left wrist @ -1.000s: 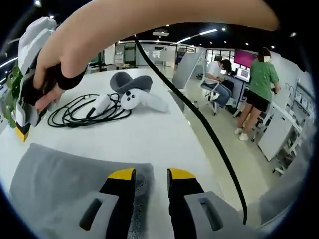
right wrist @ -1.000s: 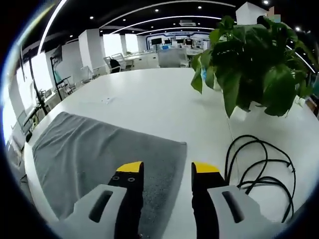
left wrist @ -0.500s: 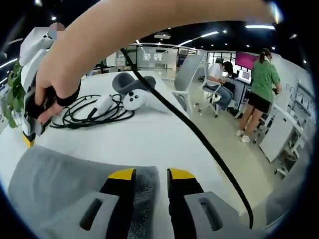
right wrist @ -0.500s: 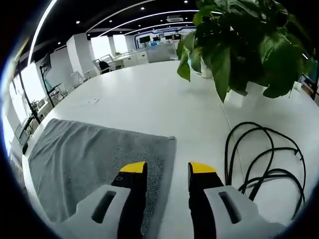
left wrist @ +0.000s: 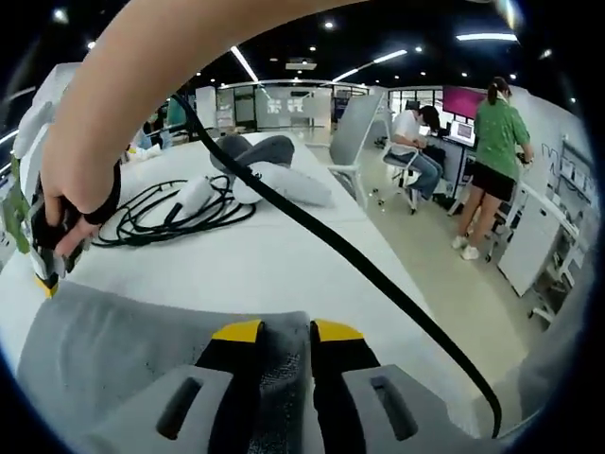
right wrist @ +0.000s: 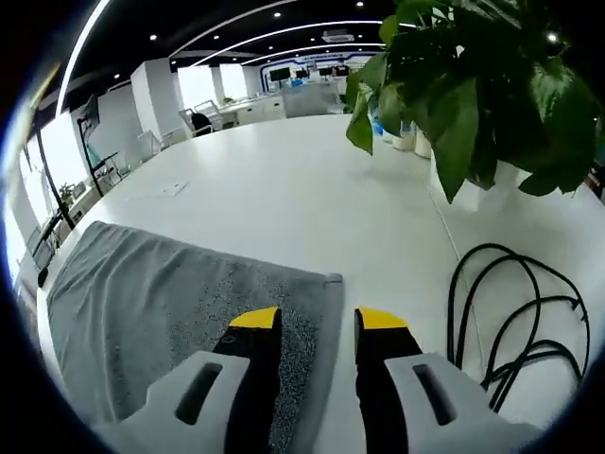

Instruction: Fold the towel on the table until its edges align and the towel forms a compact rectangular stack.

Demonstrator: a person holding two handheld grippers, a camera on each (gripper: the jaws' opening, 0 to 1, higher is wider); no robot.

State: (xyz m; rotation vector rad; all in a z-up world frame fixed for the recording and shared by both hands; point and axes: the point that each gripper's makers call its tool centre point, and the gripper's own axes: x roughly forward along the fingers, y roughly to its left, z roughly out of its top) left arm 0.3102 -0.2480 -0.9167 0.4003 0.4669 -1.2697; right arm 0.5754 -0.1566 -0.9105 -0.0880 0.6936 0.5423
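In the left gripper view, the left gripper [left wrist: 279, 333] rises from 6 o'clock with its yellow-tipped jaws set on either side of the right edge of the gray towel [left wrist: 113, 345], a narrow strip of cloth between them; whether they press the cloth I cannot tell. The towel lies flat on the white table [left wrist: 255, 260], spreading from the jaws toward 8 o'clock. At 9 o'clock a hand [left wrist: 80, 184] holds the right gripper [left wrist: 43, 274], whose yellow tip sits just at the towel's far corner. Toward 11 o'clock a coil of black cable [left wrist: 165, 213] lies on the table beside a gray and white headset [left wrist: 269, 170]. A black cord [left wrist: 378, 274] runs across from 11 to 5 o'clock. At 2 o'clock a person in green [left wrist: 496, 165] stands on the floor, another seated nearby. In the right gripper view, the right gripper [right wrist: 317, 326] comes up from 6 o'clock, jaws apart and straddling the towel's [right wrist: 161, 303] edge near its corner. The towel extends toward 9 o'clock. A potted plant [right wrist: 482, 85] stands at 1 o'clock, and black cable [right wrist: 515, 322] loops at 4 o'clock.
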